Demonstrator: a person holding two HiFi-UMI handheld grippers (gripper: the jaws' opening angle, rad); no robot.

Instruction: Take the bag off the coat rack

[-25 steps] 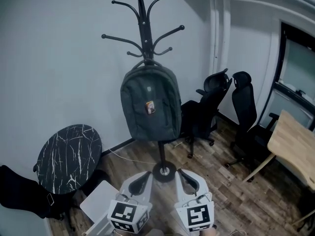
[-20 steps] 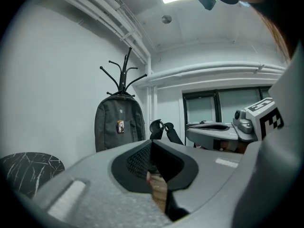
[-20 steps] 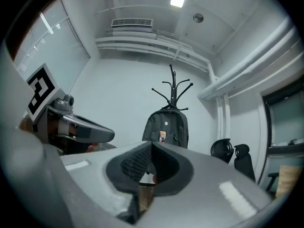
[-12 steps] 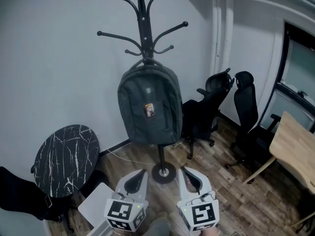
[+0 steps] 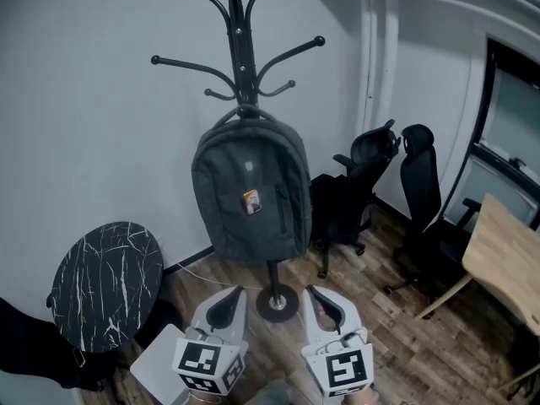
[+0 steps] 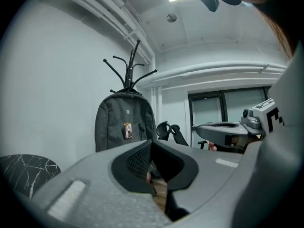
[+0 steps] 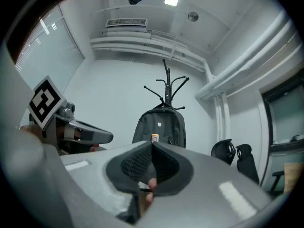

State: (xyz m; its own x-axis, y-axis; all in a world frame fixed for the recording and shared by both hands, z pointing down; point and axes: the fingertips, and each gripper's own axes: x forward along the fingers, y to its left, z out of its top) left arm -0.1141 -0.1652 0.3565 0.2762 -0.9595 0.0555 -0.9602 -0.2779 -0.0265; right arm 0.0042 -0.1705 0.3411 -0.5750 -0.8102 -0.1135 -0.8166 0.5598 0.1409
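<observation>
Head view: high up, facing forward and steeply down, well back from the coat rack (image 5: 240, 66). The left gripper (image 5: 223, 304) and right gripper (image 5: 326, 304) sit at its bottom edge.

Left gripper view: low, tilted up along its own jaws. The bag (image 6: 124, 125) is well beyond the jaw tips, slightly left, with the right gripper off to the jaws' right.

Right gripper view: same low upward look. The bag is straight past the jaw tips, with the left gripper to the jaws' left.

All three views share the bag, coat rack and office chairs (image 5: 396, 192).

The left tongs (image 6: 151, 145) are sitting closed and empty at the frame's lower centre, while the grey bag (image 6: 118, 122) is hanging from the coat rack (image 6: 131, 68) left of centre.
</observation>
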